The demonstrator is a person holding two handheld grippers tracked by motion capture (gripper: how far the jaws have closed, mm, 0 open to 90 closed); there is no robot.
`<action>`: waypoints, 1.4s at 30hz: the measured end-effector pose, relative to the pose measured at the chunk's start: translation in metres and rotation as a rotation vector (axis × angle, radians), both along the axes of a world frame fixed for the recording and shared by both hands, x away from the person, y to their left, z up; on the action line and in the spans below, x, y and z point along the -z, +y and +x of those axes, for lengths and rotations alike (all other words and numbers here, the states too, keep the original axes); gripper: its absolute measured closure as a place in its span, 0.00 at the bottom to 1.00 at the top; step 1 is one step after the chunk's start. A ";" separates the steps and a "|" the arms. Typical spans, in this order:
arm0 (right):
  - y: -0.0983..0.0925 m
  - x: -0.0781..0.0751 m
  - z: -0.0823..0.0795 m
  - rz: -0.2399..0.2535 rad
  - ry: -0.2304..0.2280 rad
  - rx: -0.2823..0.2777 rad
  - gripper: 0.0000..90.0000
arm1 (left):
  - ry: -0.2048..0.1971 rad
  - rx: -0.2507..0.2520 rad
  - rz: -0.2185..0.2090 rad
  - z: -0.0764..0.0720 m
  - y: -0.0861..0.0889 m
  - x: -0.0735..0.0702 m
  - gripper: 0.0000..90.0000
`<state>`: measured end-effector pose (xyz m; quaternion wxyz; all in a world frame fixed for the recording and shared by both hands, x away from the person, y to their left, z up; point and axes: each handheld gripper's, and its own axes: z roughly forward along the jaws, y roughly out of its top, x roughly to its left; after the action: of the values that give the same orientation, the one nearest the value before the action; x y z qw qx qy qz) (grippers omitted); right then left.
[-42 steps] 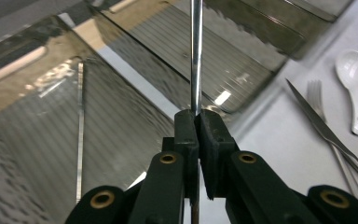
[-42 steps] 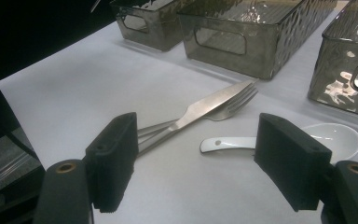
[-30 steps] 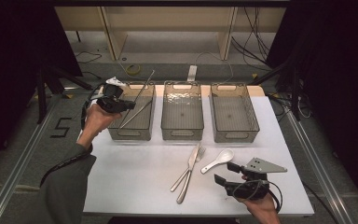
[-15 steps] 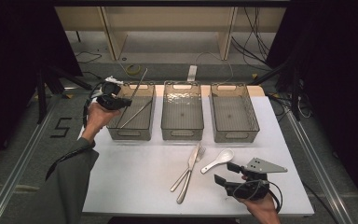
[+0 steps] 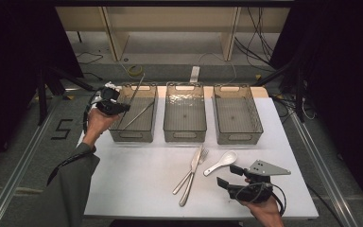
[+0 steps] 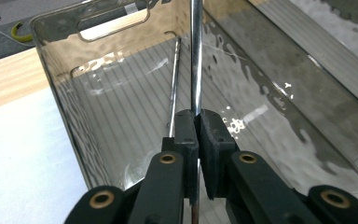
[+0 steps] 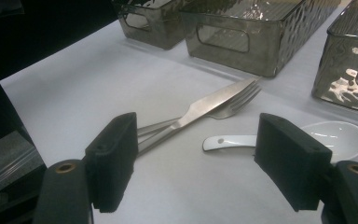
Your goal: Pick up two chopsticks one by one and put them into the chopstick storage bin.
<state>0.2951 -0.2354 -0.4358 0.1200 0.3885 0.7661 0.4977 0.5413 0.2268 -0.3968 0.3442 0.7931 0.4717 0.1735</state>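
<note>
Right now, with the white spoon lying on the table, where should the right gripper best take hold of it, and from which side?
Probably the slim handle, from above: the white spoon lies flat, handle end towards the open right gripper, clear of the knife.

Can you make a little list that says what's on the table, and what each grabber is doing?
left gripper: shut on a metal rod, held over the left bin
in left bin: one more rod, leaning inside
middle bin: looks empty
right bin: looks empty
right gripper: open, holding nothing, low over the table
on table: knife lying across fork, white spoon beside them
</note>
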 end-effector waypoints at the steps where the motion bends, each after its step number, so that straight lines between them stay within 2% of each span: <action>1: 0.000 0.000 0.000 -0.002 0.000 -0.002 0.34 | 0.005 -0.001 0.004 0.000 0.001 0.001 0.95; 4: 0.000 0.000 0.000 -0.002 0.000 -0.002 0.34 | 0.011 -0.012 -0.003 0.001 0.001 0.004 0.95; 8: 0.000 0.000 0.000 -0.002 0.000 -0.001 0.34 | 0.030 -0.025 0.015 0.003 0.000 0.009 0.94; 10: 0.000 0.000 0.000 -0.001 0.000 0.000 0.34 | 0.031 -0.031 0.007 0.003 0.000 0.011 0.93; 11: 0.000 0.000 0.000 0.000 0.000 0.000 0.34 | 0.033 -0.036 -0.013 0.003 0.001 0.011 0.86; 12: 0.000 0.000 0.000 0.000 0.000 0.000 0.34 | 0.045 -0.043 -0.031 0.003 0.001 0.011 0.86; 13: -0.001 0.000 0.000 0.000 0.002 0.001 0.34 | 0.057 -0.046 -0.041 0.003 0.001 0.011 0.79; 14: 0.000 0.000 0.000 -0.001 0.000 0.000 0.34 | 0.053 -0.041 -0.031 0.002 0.001 0.010 0.74; 15: 0.000 0.000 0.000 -0.001 0.000 0.000 0.34 | 0.048 -0.040 -0.022 0.001 0.000 0.009 0.74; 18: 0.000 0.000 0.000 -0.002 -0.001 0.000 0.34 | 0.048 -0.051 -0.039 -0.004 0.000 0.004 0.60; 20: 0.000 0.000 0.000 -0.001 0.000 0.000 0.34 | 0.039 -0.044 -0.071 -0.011 0.001 -0.001 0.52; 22: -0.001 0.000 0.000 0.001 0.002 0.000 0.34 | 0.027 -0.035 -0.073 -0.021 0.001 -0.005 0.48; 23: -0.001 0.000 0.000 0.001 0.004 0.001 0.34 | 0.022 -0.037 -0.100 -0.026 0.002 -0.007 0.46; 24: 0.000 0.000 0.001 0.001 0.005 0.003 0.34 | 0.024 -0.042 -0.141 -0.032 0.003 -0.008 0.42; 25: 0.000 0.000 0.001 -0.001 0.003 0.003 0.34 | 0.016 -0.054 -0.185 -0.039 0.004 -0.008 0.42; 26: 0.001 0.000 0.002 0.000 0.005 0.007 0.34 | 0.020 -0.039 -0.204 -0.045 0.003 -0.008 0.40; 28: 0.002 -0.001 0.005 0.006 0.007 0.009 0.34 | 0.007 -0.022 -0.191 -0.059 -0.002 -0.008 0.37; 31: 0.004 -0.001 0.008 0.004 0.009 0.009 0.34 | -0.005 -0.002 -0.241 -0.079 -0.004 -0.009 0.34; 32: 0.005 -0.001 0.010 0.006 0.009 0.006 0.34 | -0.001 0.010 -0.243 -0.083 -0.005 -0.008 0.34; 33: 0.006 -0.001 0.011 0.005 0.012 0.008 0.34 | 0.014 0.023 -0.222 -0.085 -0.006 -0.008 0.33; 34: 0.006 -0.001 0.012 0.002 0.008 0.005 0.34 | 0.010 0.024 -0.211 -0.089 -0.008 -0.008 0.29; 38: 0.008 -0.002 0.016 0.003 0.009 0.006 0.34 | -0.007 0.051 -0.272 -0.105 -0.012 -0.004 0.26; 40: 0.009 -0.002 0.018 0.004 0.012 0.009 0.34 | -0.012 0.081 -0.257 -0.112 -0.017 -0.002 0.25; 42: 0.010 -0.002 0.021 0.004 0.014 0.010 0.34 | -0.021 0.098 -0.274 -0.120 -0.019 0.000 0.24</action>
<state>0.3161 -0.2257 -0.4340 0.1164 0.3961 0.7638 0.4961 0.4213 0.2081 -0.3972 0.4622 0.7590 0.4478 0.0990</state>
